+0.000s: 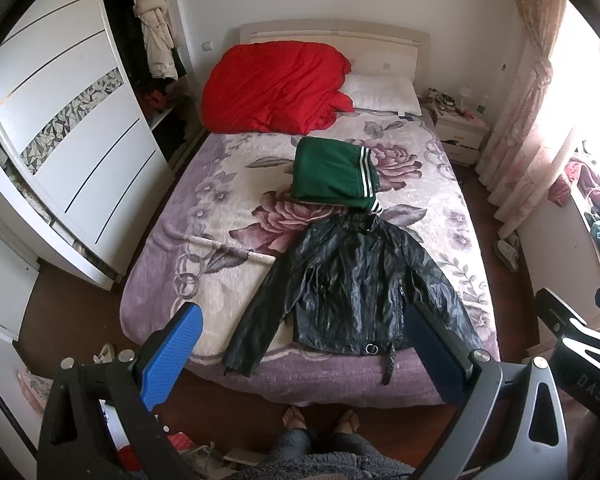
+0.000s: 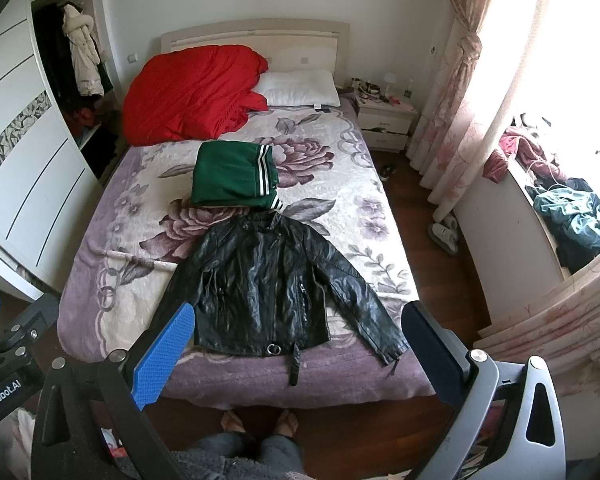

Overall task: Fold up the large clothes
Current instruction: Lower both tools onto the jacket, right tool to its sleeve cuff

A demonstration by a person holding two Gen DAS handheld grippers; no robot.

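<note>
I hold both the left gripper (image 1: 300, 344) and right gripper (image 2: 296, 344) wide open and empty above the bed's (image 2: 228, 384) foot edge, where the black jacket (image 2: 268, 280) lies spread flat, sleeves out, ready for folding.

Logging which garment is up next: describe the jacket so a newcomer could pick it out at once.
Start at the bed with the flowered purple blanket. At its foot end lies the black jacket, spread flat with both sleeves angled outward. Unlike the folded green garment at its collar and the red quilt by the headboard, it is shiny, black and unfolded.
</note>
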